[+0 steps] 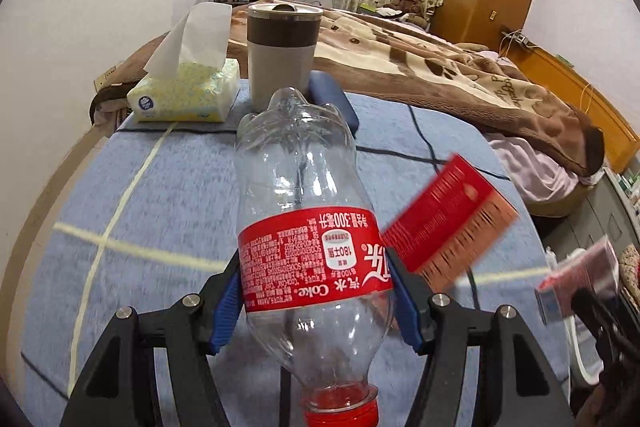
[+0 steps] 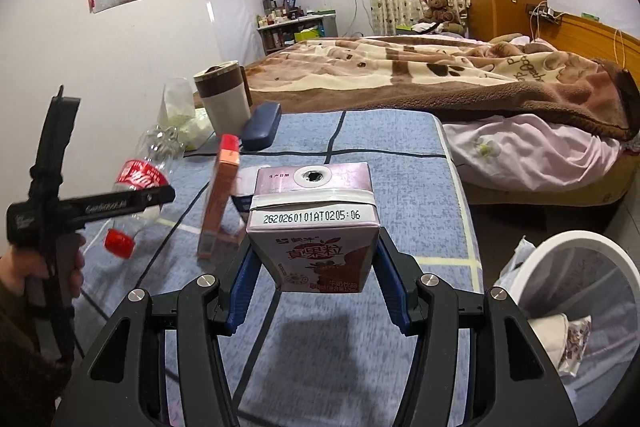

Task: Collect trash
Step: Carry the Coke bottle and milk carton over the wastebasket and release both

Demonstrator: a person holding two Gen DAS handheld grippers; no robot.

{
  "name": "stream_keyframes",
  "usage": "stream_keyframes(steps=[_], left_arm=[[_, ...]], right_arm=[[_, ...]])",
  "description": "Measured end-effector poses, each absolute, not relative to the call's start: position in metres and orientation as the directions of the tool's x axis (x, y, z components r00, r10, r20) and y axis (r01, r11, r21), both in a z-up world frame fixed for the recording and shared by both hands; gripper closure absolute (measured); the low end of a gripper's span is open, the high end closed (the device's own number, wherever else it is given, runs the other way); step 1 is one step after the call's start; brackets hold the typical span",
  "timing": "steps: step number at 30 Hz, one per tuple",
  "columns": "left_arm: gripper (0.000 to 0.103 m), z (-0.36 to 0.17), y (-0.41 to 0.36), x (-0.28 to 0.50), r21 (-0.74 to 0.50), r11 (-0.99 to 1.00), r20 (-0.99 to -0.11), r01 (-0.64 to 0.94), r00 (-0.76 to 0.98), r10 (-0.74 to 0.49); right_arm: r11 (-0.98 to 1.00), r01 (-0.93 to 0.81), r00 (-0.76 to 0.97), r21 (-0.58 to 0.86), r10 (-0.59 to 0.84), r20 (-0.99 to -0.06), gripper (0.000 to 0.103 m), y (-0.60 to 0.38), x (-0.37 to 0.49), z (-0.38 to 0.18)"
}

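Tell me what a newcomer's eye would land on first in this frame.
Both grippers are full: the left gripper clamps an empty Coke bottle cap-down over the blue blanket, and the right gripper grips a pink milk carton. A red box stands between them, and a white trash bin with rubbish inside waits at lower right.

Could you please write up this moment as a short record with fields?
left gripper: shut on the empty cola bottle, cap toward the camera
right gripper: shut on the pink milk carton
red box: tilted, blurred, above the blue cloth; I cannot tell whether it touches it
bin: white mesh, to the right of the table, wrappers inside
not trash: tumbler, tissue pack, blue case
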State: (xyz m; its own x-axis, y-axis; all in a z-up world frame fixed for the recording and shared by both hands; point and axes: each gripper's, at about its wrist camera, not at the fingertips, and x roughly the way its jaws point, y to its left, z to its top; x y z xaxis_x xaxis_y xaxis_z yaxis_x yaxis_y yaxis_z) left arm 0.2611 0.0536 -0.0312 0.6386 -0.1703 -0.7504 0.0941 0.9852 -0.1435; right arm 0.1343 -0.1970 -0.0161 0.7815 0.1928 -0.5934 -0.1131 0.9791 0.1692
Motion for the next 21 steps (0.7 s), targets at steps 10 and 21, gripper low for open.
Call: stream_keyframes(steps=[10, 21], left_arm=[[0.038, -0.011, 0.036, 0.187, -0.090, 0.981, -0.706, 0.169, 0.684, -0.183], [0.038, 0.007, -0.010, 0.140, -0.082, 0.954, -0.663, 0.288, 0.699, -0.267]], right_arm=[[0.982, -0.095, 0.813, 0.163, 0.171, -0.556, 0.047, -0.206, 0.099, -0.003], [0.987, -0.019, 0.844, 0.160, 0.102, -0.527, 0.047, -0.239, 0.070, 0.005]])
